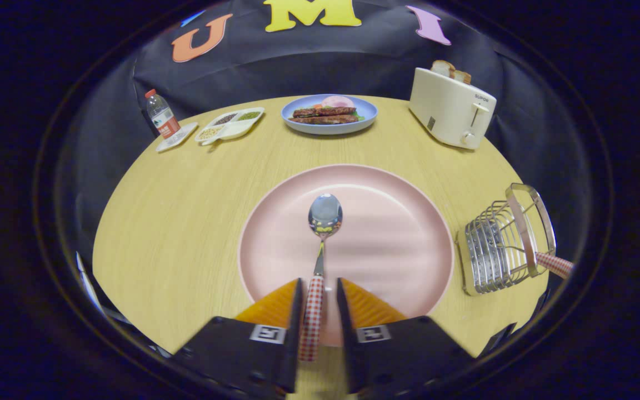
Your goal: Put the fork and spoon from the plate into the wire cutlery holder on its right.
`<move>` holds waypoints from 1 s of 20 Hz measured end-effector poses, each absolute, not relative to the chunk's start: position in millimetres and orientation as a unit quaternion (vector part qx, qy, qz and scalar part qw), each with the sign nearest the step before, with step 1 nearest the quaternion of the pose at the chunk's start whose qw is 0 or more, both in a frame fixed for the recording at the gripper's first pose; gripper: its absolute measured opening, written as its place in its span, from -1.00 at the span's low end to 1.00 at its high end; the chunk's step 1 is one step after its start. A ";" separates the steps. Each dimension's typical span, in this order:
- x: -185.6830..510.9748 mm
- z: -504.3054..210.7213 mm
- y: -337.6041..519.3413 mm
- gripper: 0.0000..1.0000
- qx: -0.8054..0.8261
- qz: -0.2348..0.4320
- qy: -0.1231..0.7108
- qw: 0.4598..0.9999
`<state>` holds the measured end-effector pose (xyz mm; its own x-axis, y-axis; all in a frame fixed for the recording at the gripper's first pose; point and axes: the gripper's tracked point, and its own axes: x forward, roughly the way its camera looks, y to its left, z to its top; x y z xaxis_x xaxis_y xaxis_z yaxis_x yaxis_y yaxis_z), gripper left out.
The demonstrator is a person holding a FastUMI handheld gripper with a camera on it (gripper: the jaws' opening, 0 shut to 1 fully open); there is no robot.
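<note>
While claw (319, 294) straddles checkered spoon (320, 244) handle ungripped, round pink plate (398, 233), wire holder (506, 244).

At the far edge of the tabletop (186, 194) we saw a cream toaster (452, 108) holding bread, a blue plate of food (329, 114), a divided snack tray (230, 125), a small water bottle (163, 115) on a white tray.

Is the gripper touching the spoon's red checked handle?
Cannot tell. In the gripper view the gripper straddles the red checked handle of the steel spoon; the left finger looks flush, a thin gap shows beside the right.
</note>
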<state>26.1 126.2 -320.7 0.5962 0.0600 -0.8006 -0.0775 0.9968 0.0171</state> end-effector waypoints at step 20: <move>14.5 -146.7 -17.6 -0.91 -0.005 0.057 0.545 0.837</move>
